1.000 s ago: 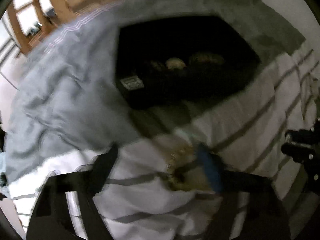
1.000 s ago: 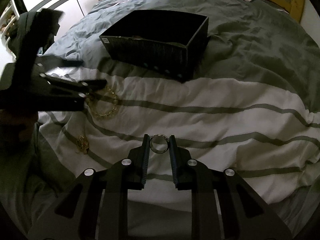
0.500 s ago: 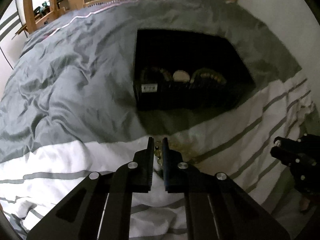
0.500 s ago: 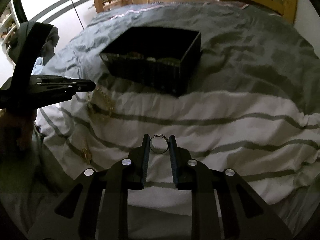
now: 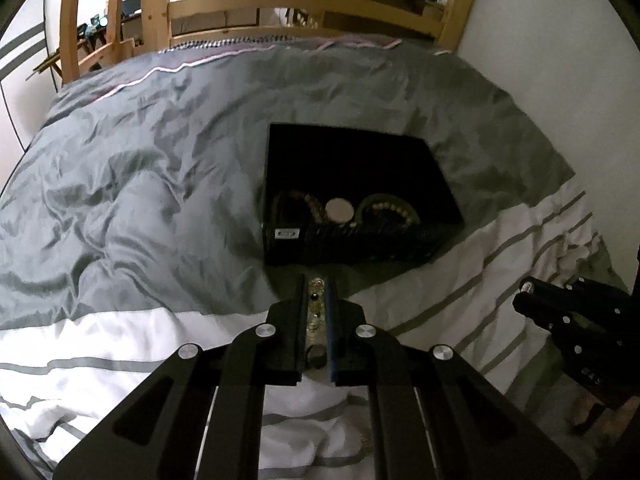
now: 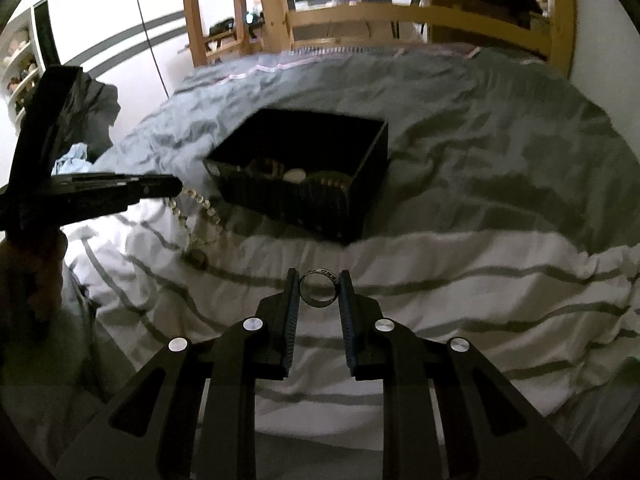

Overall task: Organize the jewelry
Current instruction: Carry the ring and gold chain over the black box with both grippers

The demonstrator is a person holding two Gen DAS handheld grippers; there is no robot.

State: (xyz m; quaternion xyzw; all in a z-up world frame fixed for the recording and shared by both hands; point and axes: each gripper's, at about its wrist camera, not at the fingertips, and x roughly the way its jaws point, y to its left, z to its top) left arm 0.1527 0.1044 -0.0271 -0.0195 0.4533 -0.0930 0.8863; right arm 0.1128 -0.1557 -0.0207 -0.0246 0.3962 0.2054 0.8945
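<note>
Jewelry is in both of my grippers: the left gripper (image 5: 317,300) has its jaws pinched tight on a cream beaded necklace (image 6: 199,216), whose strand hangs down to the white, grey-striped part of the bed cover (image 6: 460,264), just left of the black rectangular open box (image 6: 304,204). My right gripper (image 6: 319,290) has its jaws narrowly set, clamping an upright silver metal ring (image 6: 318,290) between the pads above the striped cover. Inside the box, near its front wall, I see looped bead strands (image 5: 390,206) and a pale round disc (image 5: 339,210).
</note>
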